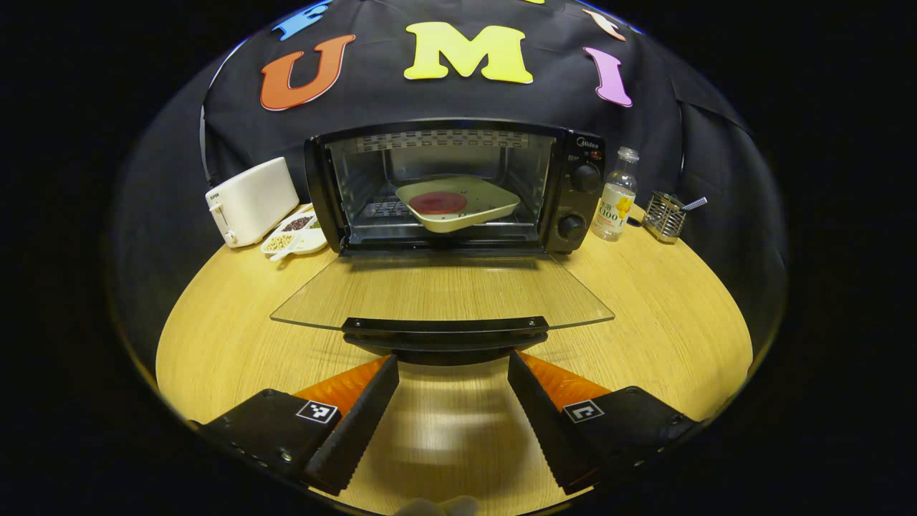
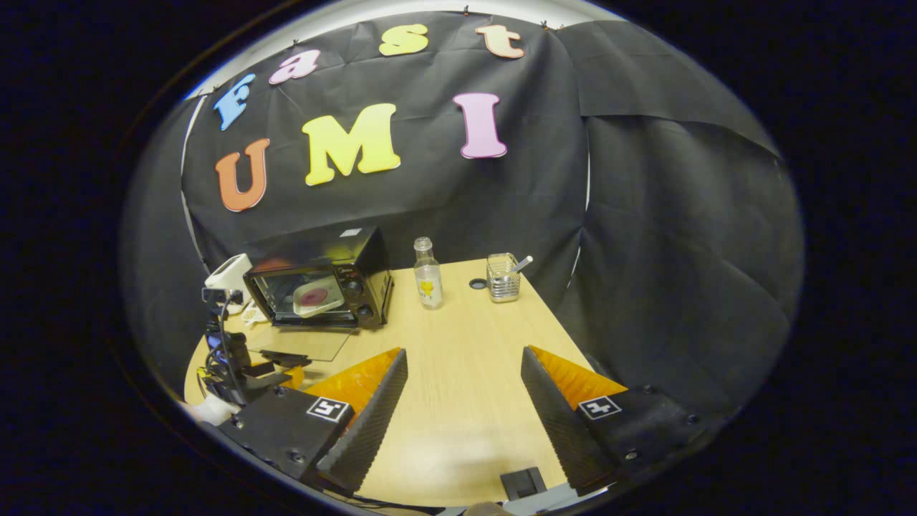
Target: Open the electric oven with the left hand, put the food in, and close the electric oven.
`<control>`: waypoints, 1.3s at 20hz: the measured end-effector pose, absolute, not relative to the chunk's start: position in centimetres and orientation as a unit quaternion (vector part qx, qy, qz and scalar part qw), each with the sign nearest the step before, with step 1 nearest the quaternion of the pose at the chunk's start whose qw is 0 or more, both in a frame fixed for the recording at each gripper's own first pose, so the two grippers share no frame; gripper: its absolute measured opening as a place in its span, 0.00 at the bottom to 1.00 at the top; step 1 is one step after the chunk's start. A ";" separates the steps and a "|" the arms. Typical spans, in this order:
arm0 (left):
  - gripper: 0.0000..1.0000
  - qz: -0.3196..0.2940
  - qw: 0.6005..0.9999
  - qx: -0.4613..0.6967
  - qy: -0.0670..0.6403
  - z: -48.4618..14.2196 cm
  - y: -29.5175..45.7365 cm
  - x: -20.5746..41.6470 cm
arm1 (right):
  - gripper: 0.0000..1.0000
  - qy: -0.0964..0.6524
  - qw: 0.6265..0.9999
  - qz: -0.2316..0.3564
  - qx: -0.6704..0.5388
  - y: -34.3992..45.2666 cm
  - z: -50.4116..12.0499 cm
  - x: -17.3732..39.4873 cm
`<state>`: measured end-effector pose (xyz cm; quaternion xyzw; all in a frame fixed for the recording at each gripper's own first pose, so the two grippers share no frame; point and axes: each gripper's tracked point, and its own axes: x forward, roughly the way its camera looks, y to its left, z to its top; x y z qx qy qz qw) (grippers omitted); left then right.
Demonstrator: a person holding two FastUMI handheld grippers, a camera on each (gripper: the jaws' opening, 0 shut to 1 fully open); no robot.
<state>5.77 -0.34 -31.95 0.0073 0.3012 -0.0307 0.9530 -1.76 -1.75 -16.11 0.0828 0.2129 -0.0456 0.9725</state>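
Note:
The black electric oven (image 1: 573,186) stands at the back of the table, and its glass door (image 1: 444,290) lies folded down flat. Inside, on the rack, a cream plate (image 1: 487,208) carries a round red piece of food (image 1: 438,203). My left gripper (image 1: 453,362) is open, with its fingertips just short of the door's black handle (image 1: 444,337) and nothing between them. My right gripper (image 2: 464,355) is open and empty over the table, well to the right of the oven (image 2: 358,269). In the right gripper view, the left gripper (image 2: 276,369) shows at the door's front edge.
A white toaster (image 1: 251,201) and a white dish of beans (image 1: 295,233) stand left of the oven. To the oven's right are a clear bottle (image 1: 616,197) and a wire holder (image 1: 665,215). Bare wooden table (image 2: 473,401) lies in front of my right gripper.

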 end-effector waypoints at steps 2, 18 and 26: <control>0.98 -0.031 0.956 0.009 0.292 -30.8 -0.1 6.1 | 0.96 0.214 0.971 -0.044 0.096 -1.7 -16.1 -1.9; 0.98 -0.026 0.978 0.026 0.207 -21.2 -0.1 13.0 | 0.96 0.204 0.969 -0.059 0.124 -3.2 -15.7 -1.9; 0.98 -0.016 0.979 0.013 0.201 -19.3 0.6 17.4 | 0.96 0.196 0.970 -0.077 0.124 -4.6 -15.1 -2.7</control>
